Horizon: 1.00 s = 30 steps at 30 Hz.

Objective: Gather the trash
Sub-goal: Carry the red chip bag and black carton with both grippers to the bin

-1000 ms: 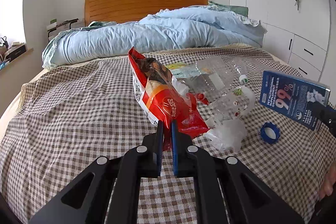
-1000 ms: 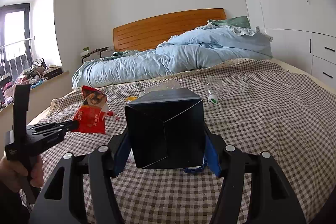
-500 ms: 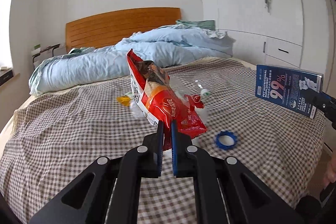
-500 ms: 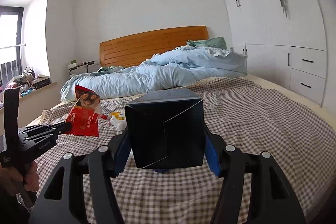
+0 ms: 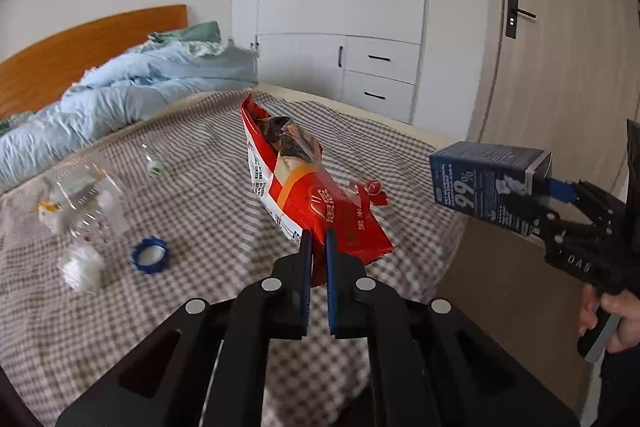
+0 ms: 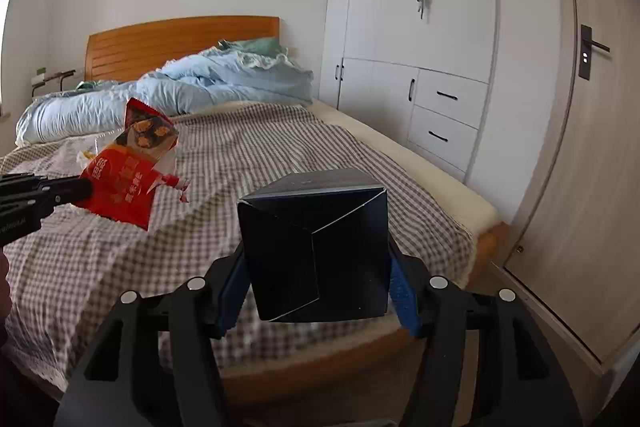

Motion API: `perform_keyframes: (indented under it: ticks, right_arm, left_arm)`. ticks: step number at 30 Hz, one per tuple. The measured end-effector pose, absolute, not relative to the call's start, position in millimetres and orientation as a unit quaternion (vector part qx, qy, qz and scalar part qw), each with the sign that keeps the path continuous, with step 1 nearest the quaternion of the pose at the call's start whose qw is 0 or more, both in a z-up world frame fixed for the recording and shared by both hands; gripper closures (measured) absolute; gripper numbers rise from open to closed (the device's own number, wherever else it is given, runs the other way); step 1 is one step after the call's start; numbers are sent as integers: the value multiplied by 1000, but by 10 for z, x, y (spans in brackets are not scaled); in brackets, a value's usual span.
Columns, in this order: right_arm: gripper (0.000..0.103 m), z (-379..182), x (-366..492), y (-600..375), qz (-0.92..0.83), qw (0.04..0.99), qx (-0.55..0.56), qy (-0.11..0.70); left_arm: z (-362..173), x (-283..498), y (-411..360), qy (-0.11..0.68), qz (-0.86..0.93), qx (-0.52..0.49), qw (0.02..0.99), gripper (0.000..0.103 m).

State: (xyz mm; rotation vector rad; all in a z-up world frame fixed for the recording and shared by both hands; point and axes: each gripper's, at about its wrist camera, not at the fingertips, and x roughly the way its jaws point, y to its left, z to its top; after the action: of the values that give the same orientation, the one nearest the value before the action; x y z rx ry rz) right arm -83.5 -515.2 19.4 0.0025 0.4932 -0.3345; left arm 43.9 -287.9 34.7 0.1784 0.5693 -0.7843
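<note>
Wrapper (image 5: 316, 203) hung above the bed (image 5: 200, 187), pinched by one thin corner in the nearly closed left gripper (image 5: 316, 247); it looked liable to slip. Box (image 6: 316, 247) sat clamped between the right gripper (image 6: 316, 291)'s wide-set fingers over the bed's foot, and could crush or twist loose.

The left wrist camera is looking along its fingers over the bed (image 5: 192, 187) toward the wardrobe (image 5: 340, 27), close above the sheet. The right wrist camera is facing the headboard (image 6: 180, 39) from beyond the bed's foot. Both are sharing the bed, wardrobe, door (image 6: 592, 147) and each other's gripper.
</note>
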Motion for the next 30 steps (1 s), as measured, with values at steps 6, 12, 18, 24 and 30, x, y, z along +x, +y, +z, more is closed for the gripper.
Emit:
perform_keyframes:
  ticks: [6, 12, 18, 24, 30]
  right_arm:
    - [43, -377, -1336, -5528, -202, 923, 32, 326]
    - [43, -775, -1721, -5828, -239, 888, 54, 389]
    - [43, -966, -1958, -5956, -243, 867, 72, 428]
    - [43, -1087, -2137, -6024, -236, 857, 79, 451]
    - [43, -1310, -2138, -6045, -210, 844, 93, 485]
  left_arm:
    - [-191, 8, -3667, 377, -448, 88, 806, 99]
    - [-875, -350, -4259, 495, -476, 85, 722, 99]
    - [-1533, -704, -4583, 580, -462, 111, 662, 99]
    - [-2062, -1016, -4748, 655, -443, 131, 598, 99]
    - [-2403, -1084, -4732, 708, -404, 129, 565, 54]
